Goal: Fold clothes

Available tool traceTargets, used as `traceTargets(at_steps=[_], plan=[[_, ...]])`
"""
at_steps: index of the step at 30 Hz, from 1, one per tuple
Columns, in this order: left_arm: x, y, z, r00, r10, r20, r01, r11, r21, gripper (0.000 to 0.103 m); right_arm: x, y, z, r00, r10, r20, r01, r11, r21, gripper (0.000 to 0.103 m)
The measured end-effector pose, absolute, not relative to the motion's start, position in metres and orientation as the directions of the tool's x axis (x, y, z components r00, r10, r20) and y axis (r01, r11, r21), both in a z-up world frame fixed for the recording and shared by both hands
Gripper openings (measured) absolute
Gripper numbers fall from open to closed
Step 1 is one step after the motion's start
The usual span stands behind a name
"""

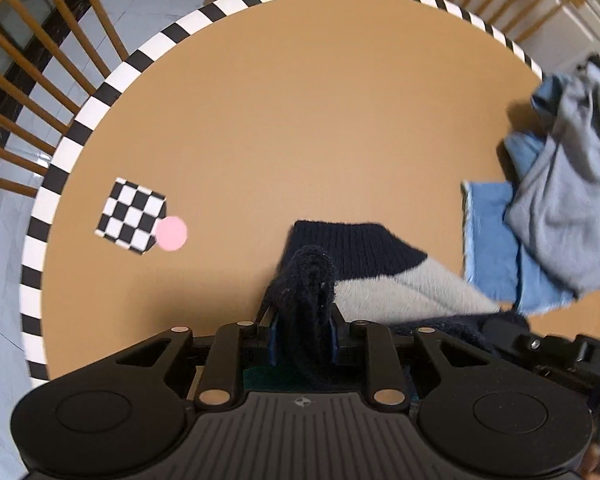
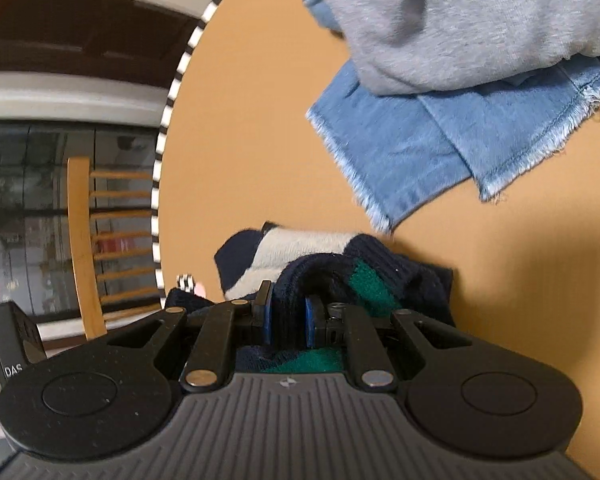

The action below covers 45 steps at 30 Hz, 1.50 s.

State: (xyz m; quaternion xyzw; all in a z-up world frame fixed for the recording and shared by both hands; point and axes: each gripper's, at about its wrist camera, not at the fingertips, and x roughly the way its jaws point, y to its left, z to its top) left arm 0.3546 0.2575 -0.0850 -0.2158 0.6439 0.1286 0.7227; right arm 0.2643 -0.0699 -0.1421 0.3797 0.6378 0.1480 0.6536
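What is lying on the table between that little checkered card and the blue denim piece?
In the left wrist view, bare tabletop and the navy and grey knit garment lie between the checkered card and the blue denim.

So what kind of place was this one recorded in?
Most likely a home dining area. A round tan table with a checkered rim has wooden spindle-back chairs around it, and a tiled floor shows beyond. Denim and a grey garment lie on it.

White letters "DAS" stood on a black device (image 2: pixel 10 344) at eight o'clock in the right wrist view. In the left wrist view, "DA" showed on the right gripper's black body (image 1: pixel 592 356) at four o'clock, cut off.
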Motion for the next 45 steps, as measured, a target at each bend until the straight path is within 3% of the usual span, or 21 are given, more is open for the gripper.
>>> traceTargets(at_steps=[6,9,12,16,18,22,25,30,33,35,39,42,45], plan=[[0.364,0.26,-0.073,0.173,-0.138,-0.975,-0.428,0.881,-0.201,0.033,0.26,-0.092,-0.141,0.175,0.702,-0.69,0.324,0.621,0.714,0.016],[0.366,0.263,-0.077,0.229,-0.103,-0.968,-0.415,0.889,-0.193,0.044,0.262,-0.102,-0.152,0.191,0.686,-0.702,0.394,0.601,0.695,0.016],[0.369,0.266,-0.082,0.285,-0.068,-0.956,-0.402,0.897,-0.183,0.047,0.263,-0.103,-0.165,0.204,0.68,-0.704,0.451,0.573,0.684,0.017],[0.372,0.271,-0.088,0.358,-0.022,-0.933,-0.386,0.907,-0.169,0.047,0.262,-0.106,-0.175,0.241,0.687,-0.686,0.496,0.52,0.695,0.029],[0.373,0.273,-0.09,0.396,0.002,-0.918,-0.379,0.911,-0.161,0.048,0.261,-0.109,-0.175,0.256,0.689,-0.678,0.506,0.502,0.702,0.029],[0.356,0.278,-0.063,0.509,0.069,-0.858,-0.311,0.944,-0.108,0.059,0.257,-0.112,-0.174,0.292,0.688,-0.664,0.519,0.469,0.715,0.036],[0.342,0.263,-0.053,0.488,0.11,-0.866,-0.217,0.976,0.002,0.059,0.253,-0.114,-0.17,0.34,0.683,-0.647,0.526,0.432,0.732,0.051],[0.316,0.239,-0.052,0.454,0.053,-0.889,-0.157,0.987,-0.021,0.06,0.253,-0.122,-0.144,0.392,0.6,-0.698,0.477,0.516,0.712,0.053],[0.292,0.222,-0.055,0.434,-0.022,-0.901,-0.087,0.994,-0.066,0.06,0.24,-0.123,-0.109,0.435,0.534,-0.725,0.29,0.679,0.674,0.053],[0.269,0.208,-0.056,0.418,-0.081,-0.905,-0.044,0.993,-0.109,0.06,0.216,-0.113,-0.082,0.463,0.525,-0.714,0.058,0.786,0.615,0.044],[0.229,0.189,-0.08,0.402,-0.13,-0.906,0.001,0.99,-0.142,0.058,0.155,-0.079,-0.063,0.438,0.537,-0.721,-0.3,0.843,0.446,0.039],[0.217,0.173,-0.108,0.383,-0.12,-0.916,0.019,0.992,-0.122,0.056,0.122,-0.054,-0.089,0.372,0.488,-0.789,-0.378,0.857,0.352,0.036],[0.216,0.173,-0.126,0.373,-0.102,-0.922,-0.016,0.993,-0.116,0.058,0.106,-0.043,-0.129,0.343,0.349,-0.872,-0.392,0.897,0.205,0.034]])
